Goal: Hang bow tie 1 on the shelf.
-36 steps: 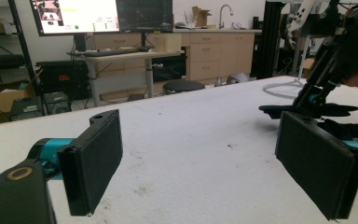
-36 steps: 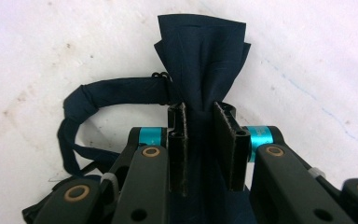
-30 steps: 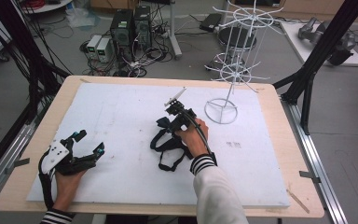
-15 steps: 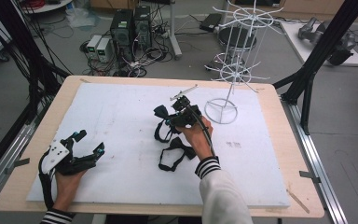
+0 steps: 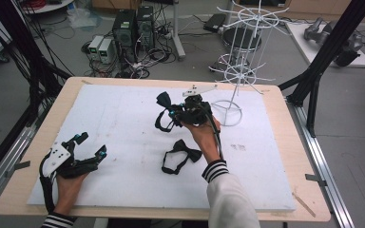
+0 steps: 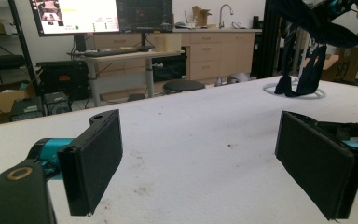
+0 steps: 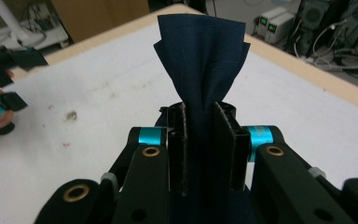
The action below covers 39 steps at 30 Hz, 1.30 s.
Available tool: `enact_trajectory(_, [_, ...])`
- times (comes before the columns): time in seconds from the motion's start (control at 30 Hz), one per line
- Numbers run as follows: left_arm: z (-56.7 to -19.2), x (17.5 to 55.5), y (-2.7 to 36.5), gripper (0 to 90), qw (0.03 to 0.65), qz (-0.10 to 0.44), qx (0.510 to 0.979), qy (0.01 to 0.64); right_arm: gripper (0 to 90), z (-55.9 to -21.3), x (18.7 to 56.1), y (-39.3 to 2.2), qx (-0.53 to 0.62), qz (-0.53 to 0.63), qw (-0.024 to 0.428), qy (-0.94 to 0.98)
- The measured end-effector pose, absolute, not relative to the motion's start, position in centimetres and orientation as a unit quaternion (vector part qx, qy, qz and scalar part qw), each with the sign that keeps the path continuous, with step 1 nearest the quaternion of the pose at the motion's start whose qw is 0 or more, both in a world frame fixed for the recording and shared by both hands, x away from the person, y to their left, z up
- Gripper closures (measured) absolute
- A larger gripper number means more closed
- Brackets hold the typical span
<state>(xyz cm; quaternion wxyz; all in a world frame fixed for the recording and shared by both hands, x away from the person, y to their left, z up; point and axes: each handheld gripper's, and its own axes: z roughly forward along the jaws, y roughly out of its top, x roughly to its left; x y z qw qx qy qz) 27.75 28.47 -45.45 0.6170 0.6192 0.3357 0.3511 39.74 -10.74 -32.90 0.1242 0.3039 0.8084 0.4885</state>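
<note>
The right gripper [image 7: 200, 140] clamps a dark bow tie [image 7: 203, 60]; 1 more bow tie [image 5: 180, 156] lies just below it. The left gripper [image 6: 200, 163] rests released.

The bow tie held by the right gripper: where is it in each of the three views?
High view: the held bow tie hangs above the table's middle, left of the right gripper.
Left gripper view: upper right, it dangles dark blue before the wire stand's ring base.
Right gripper view: centre, it fans up between the closed jaws.
Shared landmark: the white table cover.
</note>
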Motion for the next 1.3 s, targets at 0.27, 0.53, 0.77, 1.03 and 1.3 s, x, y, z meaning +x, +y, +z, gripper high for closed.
enact_trajectory(0.27, [-45.5,27.7,28.5,15.4,0.617,0.351,0.619,0.337,76.1,-32.2,39.2,-11.3,0.294,0.509,0.146,0.795])
enact_trajectory(0.53, [-45.4,27.8,28.5,15.4,0.617,0.351,0.619,0.336,76.1,-31.4,38.2,-11.9,0.287,0.52,0.164,0.788])
enact_trajectory(0.77, [-45.4,27.8,28.5,15.4,0.614,0.351,0.622,0.336,76.1,-30.3,37.2,-13.9,0.29,0.533,0.182,0.774])
enact_trajectory(1.03, [-45.4,27.8,28.5,15.4,0.613,0.351,0.623,0.336,76.1,-29.3,36.4,-16.8,0.307,0.548,0.201,0.752])
enact_trajectory(1.3, [-45.4,27.8,28.4,15.4,0.613,0.351,0.623,0.337,76.1,-28.8,35.4,-18.5,0.308,0.55,0.221,0.744])
